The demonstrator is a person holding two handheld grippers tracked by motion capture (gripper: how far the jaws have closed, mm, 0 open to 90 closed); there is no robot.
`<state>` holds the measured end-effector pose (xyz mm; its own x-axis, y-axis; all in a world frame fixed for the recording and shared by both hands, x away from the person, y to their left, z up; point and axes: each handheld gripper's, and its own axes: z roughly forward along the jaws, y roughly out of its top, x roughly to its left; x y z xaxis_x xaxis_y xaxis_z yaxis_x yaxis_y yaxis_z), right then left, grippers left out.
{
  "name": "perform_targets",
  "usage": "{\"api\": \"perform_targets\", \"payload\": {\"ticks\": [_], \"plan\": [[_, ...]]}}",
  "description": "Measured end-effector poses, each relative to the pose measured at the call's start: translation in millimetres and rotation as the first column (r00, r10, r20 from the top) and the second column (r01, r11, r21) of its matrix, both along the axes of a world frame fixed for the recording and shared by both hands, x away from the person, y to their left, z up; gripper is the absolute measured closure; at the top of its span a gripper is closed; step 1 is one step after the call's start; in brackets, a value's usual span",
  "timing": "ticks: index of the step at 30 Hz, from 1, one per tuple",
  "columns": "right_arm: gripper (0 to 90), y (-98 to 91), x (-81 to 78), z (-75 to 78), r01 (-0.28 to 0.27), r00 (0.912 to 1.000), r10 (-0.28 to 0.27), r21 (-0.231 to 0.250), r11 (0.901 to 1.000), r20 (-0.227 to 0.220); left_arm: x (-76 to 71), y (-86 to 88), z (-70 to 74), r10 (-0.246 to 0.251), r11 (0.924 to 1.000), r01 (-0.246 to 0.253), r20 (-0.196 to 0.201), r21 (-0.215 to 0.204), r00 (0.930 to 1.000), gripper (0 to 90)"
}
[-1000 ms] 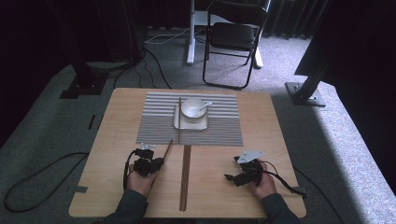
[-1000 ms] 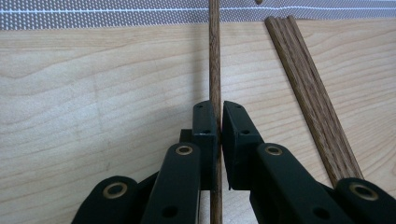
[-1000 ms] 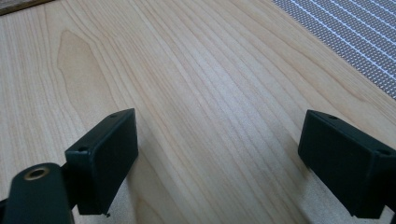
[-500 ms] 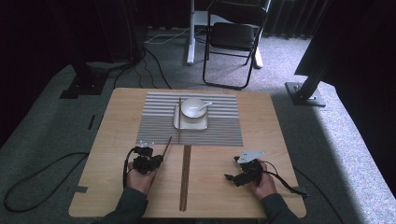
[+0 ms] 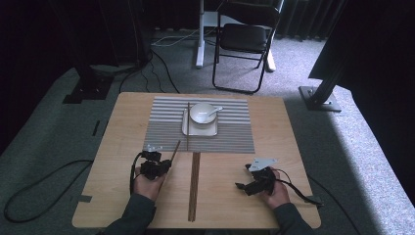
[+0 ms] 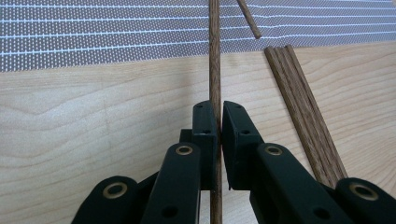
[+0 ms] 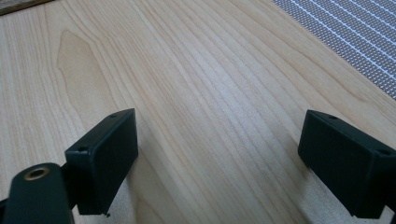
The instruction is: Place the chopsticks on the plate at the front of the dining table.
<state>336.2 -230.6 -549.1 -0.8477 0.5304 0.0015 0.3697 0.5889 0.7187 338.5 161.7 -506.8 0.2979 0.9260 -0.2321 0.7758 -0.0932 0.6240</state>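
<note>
- Two grippers sit low over the near half of the wooden surface [image 5: 122, 127], each in one of the person's hands, well apart from one another.
- The left gripper [image 5: 159, 166] pinches a single chopstick [image 5: 174, 151]; in the left gripper view the stick [image 6: 215, 70] runs straight up between the two black jaws, which press against it from either side.
- That chopstick reaches forward from the gripper, its far end passing over the near edge of the striped mat [image 5: 230, 132].
- Just to the right of the left gripper lies a bundle of chopsticks [image 5: 194, 186], flat on the bare wood along the middle of the surface, its far end stopping just short of the mat; the same bundle [image 6: 303, 107] shows beside the jaws in the left gripper view, apart from the held stick.
- Another chopstick [image 5: 188, 125] lies on the mat, beside the left edge of the tray; its near tip [image 6: 250, 21] shows on the mat in the left gripper view.
- The right gripper [image 5: 242, 186] is spread wide, holding nothing; in the right gripper view bare wood lies between its jaws, with a corner of the mat [image 7: 355, 37] at upper right.
- On the mat, well beyond both grippers, a pale tray [image 5: 199, 130] carries a white bowl [image 5: 201, 112] with a spoon [image 5: 215, 110] resting in it.
- A folding chair [image 5: 244, 41] stands on the carpet past the far edge of the surface.
</note>
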Motion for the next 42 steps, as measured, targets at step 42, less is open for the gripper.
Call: {"api": "perform_targets", "payload": {"ticks": [42], "plan": [[11.6, 0.0, 0.0, 0.0, 0.0, 1.0, 0.0, -0.001, 1.0, 0.0, 19.5, -1.3, 6.2, 0.027, 0.9995, -0.027, 0.01, -0.017, 0.9996, 84.6]]}}
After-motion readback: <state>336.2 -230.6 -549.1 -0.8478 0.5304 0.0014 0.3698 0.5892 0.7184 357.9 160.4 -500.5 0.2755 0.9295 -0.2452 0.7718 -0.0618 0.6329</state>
